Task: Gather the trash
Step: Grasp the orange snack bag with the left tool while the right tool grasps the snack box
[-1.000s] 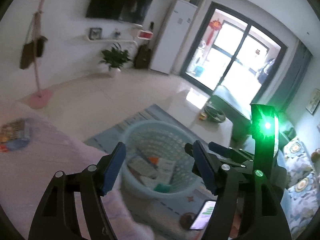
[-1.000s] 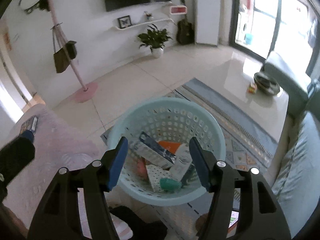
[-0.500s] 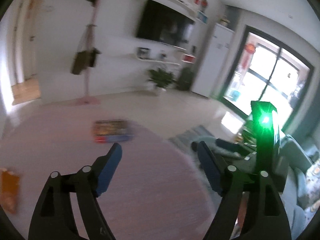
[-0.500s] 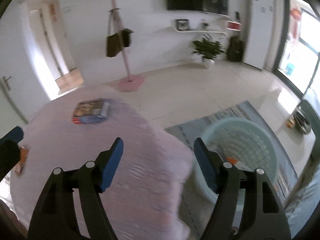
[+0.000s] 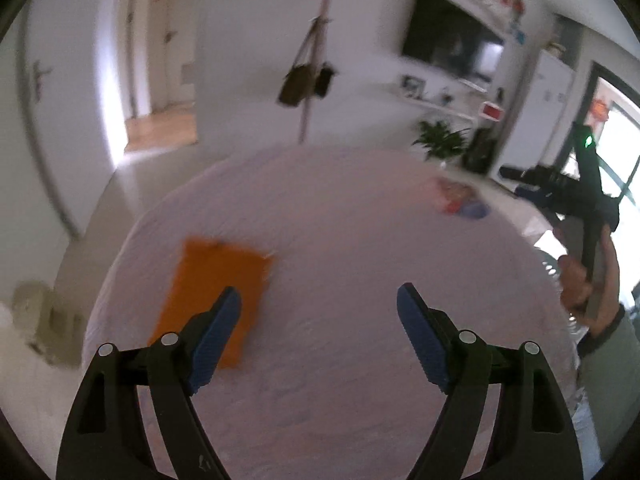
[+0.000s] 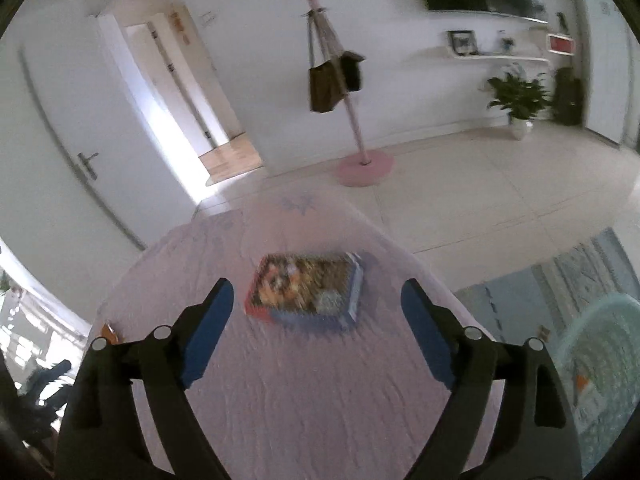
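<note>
Currently both jaws wide, just been opening, nothing between: left gripper near orange wrapper on tabletop, right gripper before printed packet. Risk: flat wrapper slips, pads snag cloth.

The surface wore a pale pink cloth, matt and finely ribbed. On it the orange packet looked flat and matt, blurred, its material unclear. The printed box looked like glossy card. The fingers carried blue, ridged pads on matt black plastic arms with small bright metal pins. The floor was smooth, shiny tile. The basket was pale green perforated plastic.
</note>
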